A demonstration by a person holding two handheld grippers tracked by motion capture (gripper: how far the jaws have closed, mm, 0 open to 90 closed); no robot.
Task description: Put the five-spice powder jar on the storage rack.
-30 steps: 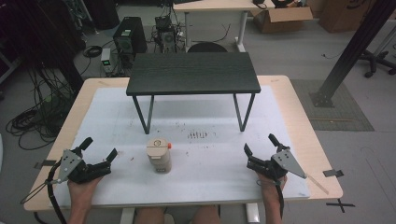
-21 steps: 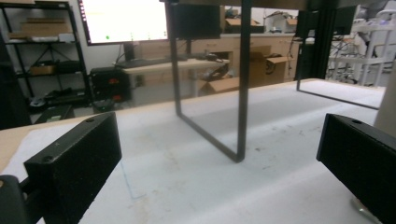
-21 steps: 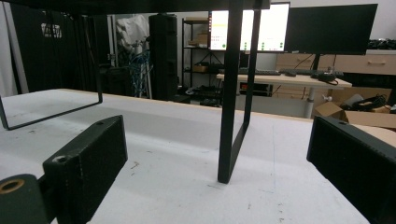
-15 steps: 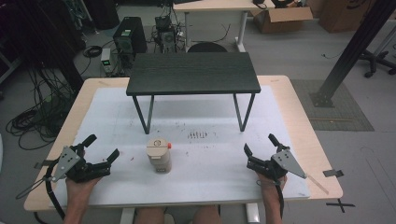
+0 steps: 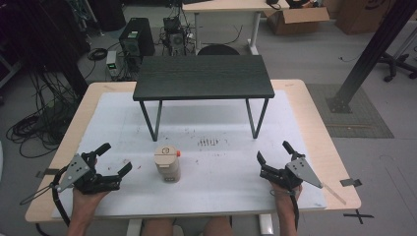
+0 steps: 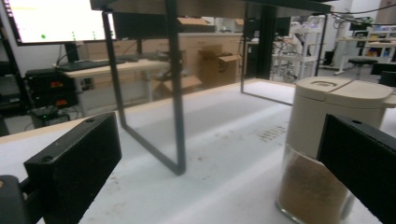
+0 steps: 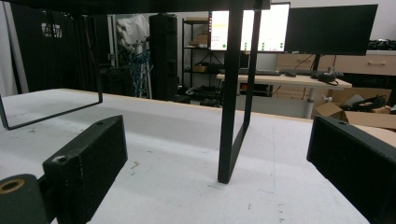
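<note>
White-covered tabletop (image 5: pixel 221 162) carries a beige-lidded clear jar of brown powder (image 5: pixel 167 163), left tongs (image 5: pixel 112 161) now nearer it, both tongs wide open.

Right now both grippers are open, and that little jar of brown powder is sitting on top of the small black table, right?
Not quite. The jar stands on the white mat in front of the small black table, as the high view shows. Both the left gripper and right gripper are open.

Grey floor (image 5: pixel 314 59), cable tangle (image 5: pixel 34 129) at left, computer tower (image 5: pixel 132 39), pale desk (image 5: pixel 226 6) beyond, cardboard box (image 5: pixel 297 17), black diagonal post (image 5: pixel 371 54), lit monitors (image 7: pixel 261 28), dim lab lighting.
</note>
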